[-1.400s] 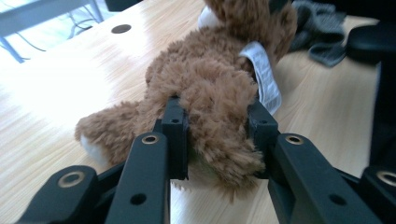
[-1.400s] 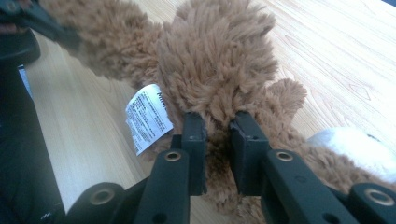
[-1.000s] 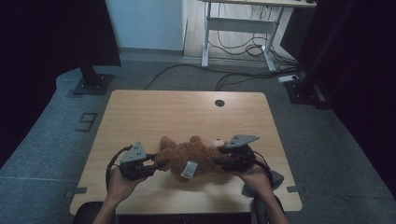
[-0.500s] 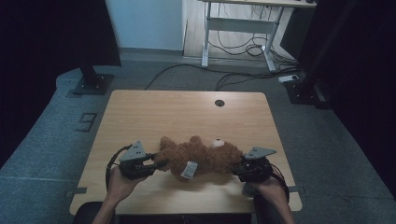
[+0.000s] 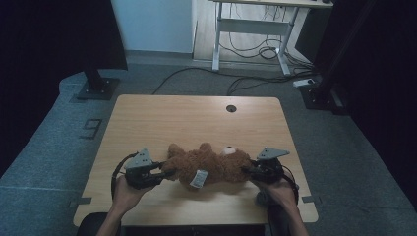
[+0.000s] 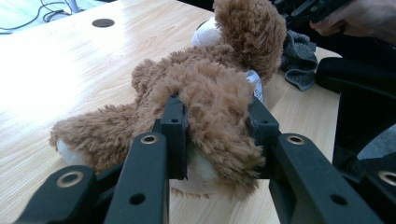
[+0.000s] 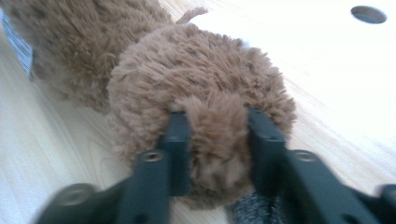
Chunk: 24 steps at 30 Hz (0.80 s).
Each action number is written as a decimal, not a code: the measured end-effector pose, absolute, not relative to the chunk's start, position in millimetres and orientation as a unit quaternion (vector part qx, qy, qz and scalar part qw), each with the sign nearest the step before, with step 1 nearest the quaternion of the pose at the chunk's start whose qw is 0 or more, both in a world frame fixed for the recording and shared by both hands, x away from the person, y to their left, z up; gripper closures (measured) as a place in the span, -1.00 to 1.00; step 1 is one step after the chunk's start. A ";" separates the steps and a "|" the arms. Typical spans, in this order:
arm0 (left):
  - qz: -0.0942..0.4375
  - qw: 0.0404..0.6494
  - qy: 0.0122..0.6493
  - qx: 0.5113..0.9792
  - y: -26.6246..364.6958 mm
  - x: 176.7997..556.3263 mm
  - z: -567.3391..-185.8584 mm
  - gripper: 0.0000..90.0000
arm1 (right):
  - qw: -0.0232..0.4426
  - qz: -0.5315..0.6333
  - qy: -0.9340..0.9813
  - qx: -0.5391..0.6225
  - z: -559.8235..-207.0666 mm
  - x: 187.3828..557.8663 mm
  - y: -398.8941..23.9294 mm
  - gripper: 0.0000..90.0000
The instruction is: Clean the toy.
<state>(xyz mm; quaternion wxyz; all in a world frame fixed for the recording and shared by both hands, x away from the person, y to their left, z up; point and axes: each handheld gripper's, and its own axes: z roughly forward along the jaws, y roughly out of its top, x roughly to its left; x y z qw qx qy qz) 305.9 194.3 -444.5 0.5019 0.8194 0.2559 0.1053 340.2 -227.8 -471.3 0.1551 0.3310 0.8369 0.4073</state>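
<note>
A: Where is the toy at this point?

B: The brown teddy bear [image 5: 209, 166] lies on its side near the front edge of the wooden table [image 5: 196, 118], stretched left to right between the two grippers. A white sewn-in label [image 5: 198, 178] hangs from its body on the near side. Its pale muzzle [image 5: 227, 151] points toward the far side of the table.

A: Left gripper?

B: The left gripper [image 5: 164, 173] has its jaws clamped on one of the bear's legs. In the left gripper view the pads [image 6: 175, 135] press into the fur on both sides of the leg, with the pale foot sole [image 6: 201, 172] just below them.

A: And the right?

B: The right gripper [image 5: 247, 171] is at the bear's head end. Its jaws have just been closing, and the right gripper view shows a tuft of fur at the head [image 7: 217, 140] squeezed between the pads; that view is somewhat blurred.

A: Anything else nearby?

B: A grey cloth [image 6: 299, 58] lies on the table just beside the bear's head. A round cable hole [image 5: 231, 107] sits in the tabletop, well apart from the bear, toward the far edge.
</note>
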 end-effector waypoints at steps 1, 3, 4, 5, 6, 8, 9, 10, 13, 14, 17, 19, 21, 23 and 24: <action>0.105 0.503 0.256 0.819 194.6 306.0 -444.4 0.47 | 0.164 0.402 0.839 0.327 -470.3 338.2 -226.7 0.60; 0.107 0.507 0.257 0.816 195.3 305.9 -442.3 0.48 | 0.180 0.395 0.842 0.319 -467.2 333.9 -224.2 0.67; 0.109 0.509 0.258 0.814 195.5 305.5 -440.5 0.48 | 0.186 0.395 0.842 0.316 -465.0 332.0 -223.1 0.70; 0.114 0.512 0.257 0.812 196.0 304.7 -436.6 0.48 | 0.187 0.396 0.842 0.314 -462.6 330.6 -222.5 0.71; 0.116 0.515 0.256 0.810 196.5 304.1 -432.6 0.48 | 0.192 0.399 0.841 0.310 -458.1 328.5 -221.3 0.73; 0.123 0.520 0.253 0.807 197.6 302.7 -422.8 0.49 | 0.199 0.403 0.841 0.302 -449.1 325.3 -219.7 0.75; 0.126 0.523 0.251 0.805 198.3 302.0 -417.4 0.49 | 0.202 0.405 0.841 0.297 -444.0 324.0 -219.3 0.75; 0.129 0.526 0.249 0.803 199.1 301.8 -413.2 0.49 | 0.205 0.409 0.839 0.295 -438.6 322.4 -219.0 0.76; 0.128 0.534 0.247 0.799 202.4 301.9 -394.5 0.49 | 0.204 0.421 0.834 0.292 -422.4 319.1 -220.2 0.77; 0.130 0.534 0.246 0.799 202.9 301.9 -389.5 0.49 | 0.202 0.425 0.833 0.292 -417.2 318.2 -220.9 0.77; 0.132 0.533 0.242 0.800 203.9 302.6 -376.7 0.49 | 0.196 0.433 0.830 0.292 -402.9 316.0 -222.5 0.77; 0.129 0.533 0.242 0.801 204.4 304.3 -370.2 0.49 | 0.191 0.433 0.830 0.294 -396.0 316.1 -222.9 0.77; 0.125 0.527 0.246 0.804 204.0 308.6 -366.8 0.48 | 0.184 0.431 0.831 0.299 -393.2 319.1 -223.1 0.77; 0.118 0.520 0.254 0.807 203.0 315.7 -367.8 0.48 | 0.173 0.428 0.833 0.305 -395.3 325.1 -222.8 0.76; 0.112 0.515 0.259 0.809 202.1 319.9 -369.8 0.48 | 0.166 0.424 0.835 0.308 -398.0 328.9 -222.5 0.76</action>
